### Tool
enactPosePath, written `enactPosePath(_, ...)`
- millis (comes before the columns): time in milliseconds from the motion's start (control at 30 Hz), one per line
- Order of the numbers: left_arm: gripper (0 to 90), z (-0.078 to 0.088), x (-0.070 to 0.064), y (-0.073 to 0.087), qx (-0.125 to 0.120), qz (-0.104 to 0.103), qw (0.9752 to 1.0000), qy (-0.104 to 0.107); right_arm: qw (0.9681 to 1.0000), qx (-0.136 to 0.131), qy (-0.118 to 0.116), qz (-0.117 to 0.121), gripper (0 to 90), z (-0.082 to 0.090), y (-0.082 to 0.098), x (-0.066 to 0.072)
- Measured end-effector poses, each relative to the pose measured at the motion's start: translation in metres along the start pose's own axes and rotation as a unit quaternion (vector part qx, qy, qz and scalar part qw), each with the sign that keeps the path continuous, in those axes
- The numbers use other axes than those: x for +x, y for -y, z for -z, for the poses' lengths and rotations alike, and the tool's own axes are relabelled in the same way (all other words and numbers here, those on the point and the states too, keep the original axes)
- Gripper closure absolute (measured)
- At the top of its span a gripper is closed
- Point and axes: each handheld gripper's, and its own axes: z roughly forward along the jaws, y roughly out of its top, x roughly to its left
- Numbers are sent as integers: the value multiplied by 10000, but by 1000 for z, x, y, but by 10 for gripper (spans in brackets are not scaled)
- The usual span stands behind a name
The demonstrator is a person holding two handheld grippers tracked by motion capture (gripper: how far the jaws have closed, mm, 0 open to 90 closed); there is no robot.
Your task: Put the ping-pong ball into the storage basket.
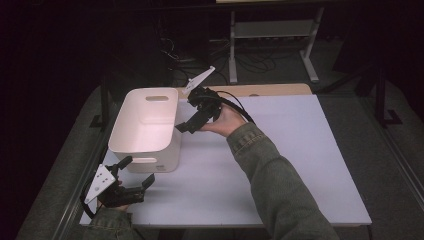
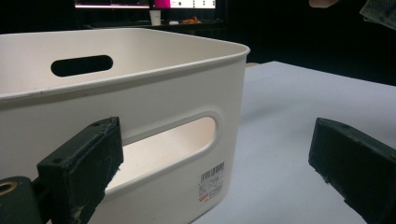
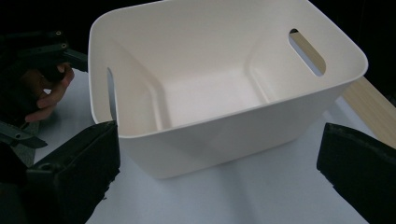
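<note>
We have the white bin (image 1: 147, 127) standing upright on the left half of the worktop (image 1: 300, 165), empty inside, a slot handle in its near wall and another in its far wall. Our left tongs (image 1: 135, 172) sit low at the near left corner, jaws spread wide, holding nothing, lined up just short of the near handle slot (image 2: 163, 140). Our right tongs (image 1: 192, 122) hover beside the bin's right wall near the far corner, also gaping wide and empty, looking down over the rim (image 3: 224, 119). To grip well, we judge, each pair should straddle a wall, one jaw inside and one outside, before we close. We want the left set square to the slot, not skewed. Thin, smooth plastic may slip, so we bite deep and lift both sides level.
</note>
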Motion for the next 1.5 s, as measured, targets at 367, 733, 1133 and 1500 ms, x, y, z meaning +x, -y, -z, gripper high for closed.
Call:
enactPosePath(367, 25, -1, 0, 0, -5, 4, 10000, -5, 9997, -165, 158, -120, 0, 15, 20, -4)
enactPosePath(733, 26, -1, -1, 0, 12, 0, 10000, -7, 9992, -155, 245, -272, 0, 24, 42, -4)
enactPosePath(1133, 26, -2, -1, 1, 34, -7, 10000, -7, 9979, -301, 328, -460, 0, 35, 68, -6)
enactPosePath(1500, 26, -3, -1, 1, 47, -15, 10000, -8, 9962, -400, 391, -665, 0, 43, 87, -9)
